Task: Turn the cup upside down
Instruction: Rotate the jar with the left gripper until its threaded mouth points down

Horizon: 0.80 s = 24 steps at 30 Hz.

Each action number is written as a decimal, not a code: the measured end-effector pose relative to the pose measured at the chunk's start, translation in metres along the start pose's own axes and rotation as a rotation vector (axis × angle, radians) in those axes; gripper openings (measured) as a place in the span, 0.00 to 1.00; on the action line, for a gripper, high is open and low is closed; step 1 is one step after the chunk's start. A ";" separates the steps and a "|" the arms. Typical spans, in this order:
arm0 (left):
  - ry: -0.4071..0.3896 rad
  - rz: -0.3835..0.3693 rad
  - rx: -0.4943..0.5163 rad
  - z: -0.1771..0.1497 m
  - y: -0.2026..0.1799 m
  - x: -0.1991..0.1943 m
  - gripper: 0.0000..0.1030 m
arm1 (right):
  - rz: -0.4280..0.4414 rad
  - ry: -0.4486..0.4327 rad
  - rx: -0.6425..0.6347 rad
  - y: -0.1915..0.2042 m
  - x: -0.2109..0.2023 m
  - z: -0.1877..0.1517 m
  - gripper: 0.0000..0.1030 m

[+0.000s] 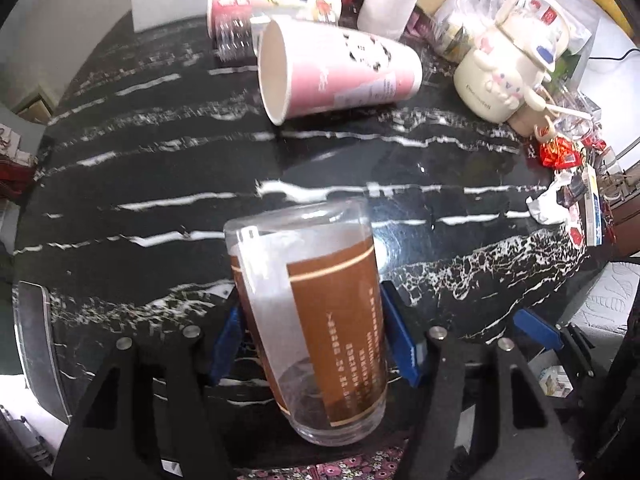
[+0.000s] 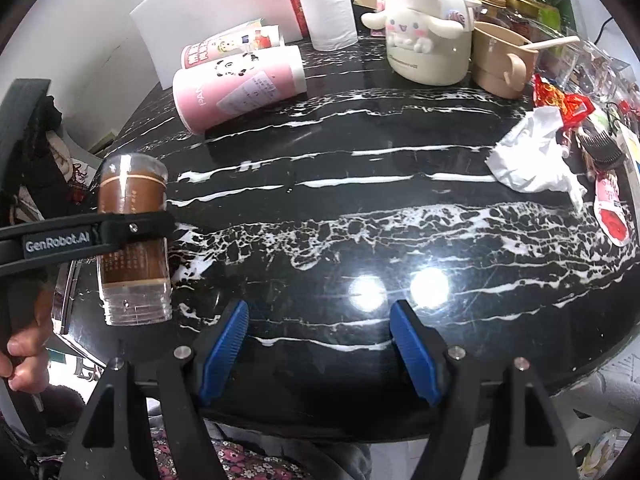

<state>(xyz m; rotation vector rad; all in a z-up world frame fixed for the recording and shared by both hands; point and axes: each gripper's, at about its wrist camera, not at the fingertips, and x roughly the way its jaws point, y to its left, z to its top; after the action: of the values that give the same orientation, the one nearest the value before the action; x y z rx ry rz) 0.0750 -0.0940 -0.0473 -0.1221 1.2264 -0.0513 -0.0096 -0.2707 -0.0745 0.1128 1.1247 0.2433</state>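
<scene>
A clear glass cup (image 1: pixel 316 320) with a brown printed band sits between the blue pads of my left gripper (image 1: pixel 316 340), which is shut on its sides. In the right wrist view the cup (image 2: pixel 134 240) is held near the table's left edge, seemingly just above it, its thick base up and its threaded mouth down, and the left gripper's black finger (image 2: pixel 132 228) crosses it. My right gripper (image 2: pixel 320 352) is open and empty over the front edge of the black marble table (image 2: pixel 360 208).
A pink paper cup (image 1: pixel 336 70) lies on its side at the back left. A white cartoon mug (image 1: pixel 500 80), a paper roll (image 2: pixel 328 8), a beige cup (image 2: pixel 504 60), snack wrappers and crumpled tissue (image 2: pixel 532 156) crowd the back and right.
</scene>
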 end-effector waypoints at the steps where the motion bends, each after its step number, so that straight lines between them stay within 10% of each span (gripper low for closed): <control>1: -0.014 0.004 0.001 0.000 0.002 -0.004 0.59 | 0.002 -0.001 -0.006 0.002 0.000 0.000 0.72; 24: -0.464 0.065 -0.020 -0.005 0.061 -0.059 0.59 | 0.055 0.014 -0.105 0.052 0.020 0.014 0.72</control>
<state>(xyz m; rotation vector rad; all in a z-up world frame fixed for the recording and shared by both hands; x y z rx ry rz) 0.0484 -0.0281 -0.0013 -0.1035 0.7667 0.0447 0.0043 -0.2147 -0.0749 0.0485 1.1213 0.3519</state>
